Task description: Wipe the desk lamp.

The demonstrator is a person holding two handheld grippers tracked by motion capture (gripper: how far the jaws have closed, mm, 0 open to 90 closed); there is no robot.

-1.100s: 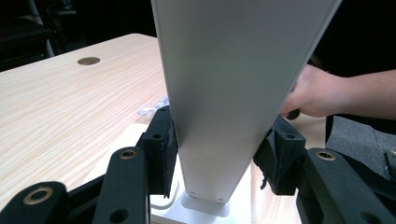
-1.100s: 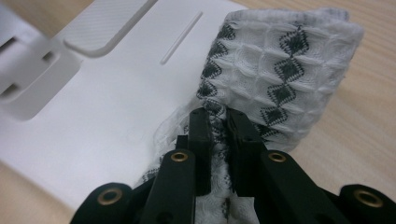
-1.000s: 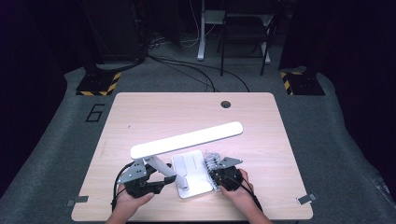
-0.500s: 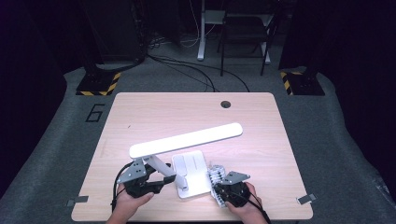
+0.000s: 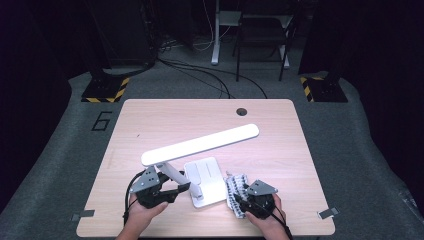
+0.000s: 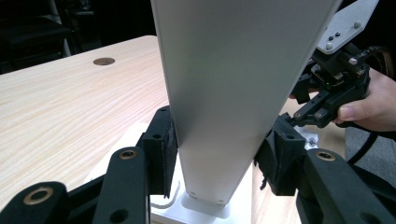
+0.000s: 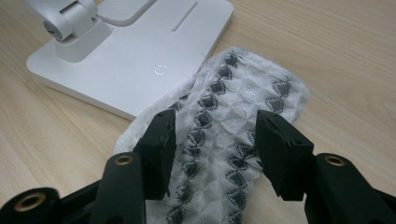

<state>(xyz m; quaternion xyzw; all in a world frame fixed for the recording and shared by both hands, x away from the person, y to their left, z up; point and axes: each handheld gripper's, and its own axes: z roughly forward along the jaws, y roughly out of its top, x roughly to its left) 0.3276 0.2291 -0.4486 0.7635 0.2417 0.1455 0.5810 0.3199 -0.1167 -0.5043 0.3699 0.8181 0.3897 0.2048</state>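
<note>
Right gripper [image 7: 212, 140] at the near table edge, jaws spread, having just been opening; patterned white cloth [image 7: 224, 140] lies flat on the table under and between them, pads not pressing it. Cloth's far corner overlaps the edge of the white lamp base [image 7: 135, 60], just ahead-left of the jaws. In the high view the same cloth [image 5: 235, 189] sits directly ahead of the right gripper [image 5: 245, 202].

Left gripper [image 6: 217, 154] jaws pinch the lamp arm [image 6: 224, 93], one pad on each side, just above the hinge. In the high view the left gripper [image 5: 172, 189] is just left of the base [image 5: 207, 175]; the long lamp head [image 5: 200, 145] runs beyond both grippers, slanting up to the right over the wooden table [image 5: 150, 120].
</note>
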